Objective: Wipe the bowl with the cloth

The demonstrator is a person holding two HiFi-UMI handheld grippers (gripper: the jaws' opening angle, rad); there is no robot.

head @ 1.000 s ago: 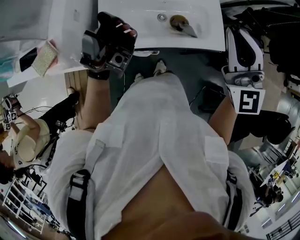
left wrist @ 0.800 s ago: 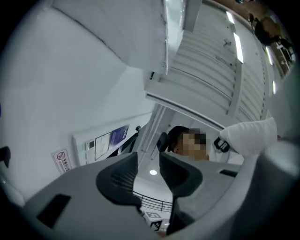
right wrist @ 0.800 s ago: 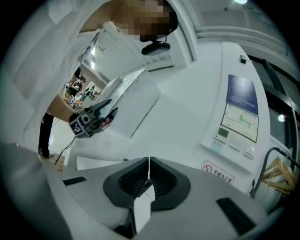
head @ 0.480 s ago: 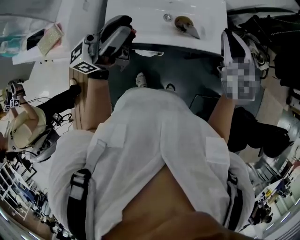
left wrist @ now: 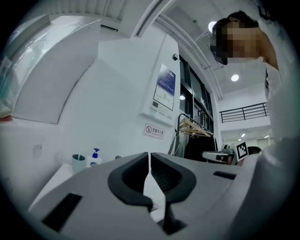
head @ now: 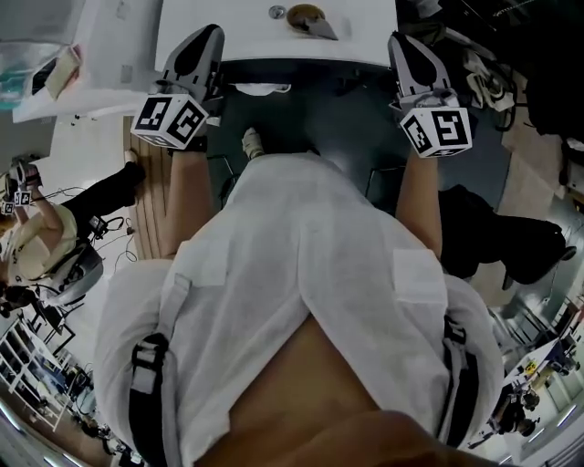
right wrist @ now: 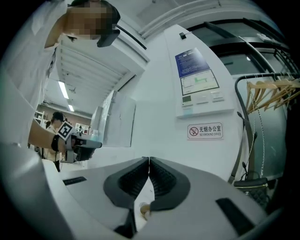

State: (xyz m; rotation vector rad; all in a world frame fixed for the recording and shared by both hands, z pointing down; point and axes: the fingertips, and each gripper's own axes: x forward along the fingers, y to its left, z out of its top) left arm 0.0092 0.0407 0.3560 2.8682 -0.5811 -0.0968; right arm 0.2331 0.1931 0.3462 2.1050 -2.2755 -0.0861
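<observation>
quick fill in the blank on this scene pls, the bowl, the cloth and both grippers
1. The grey cloth lies beside the brown ____.
2. The right gripper has its jaws ____, nothing between them.
3. The left gripper holds ____.
4. The person's shirt is ____.

Missing: bowl; shut; nothing; white.

The left gripper's jaws have just been closing.

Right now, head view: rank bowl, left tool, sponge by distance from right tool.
1. Bowl, on the table, just left of the right tool.
2. Left tool, opposite table corner; jaws just closed, nothing between.
3. Sponge, far left.
</observation>
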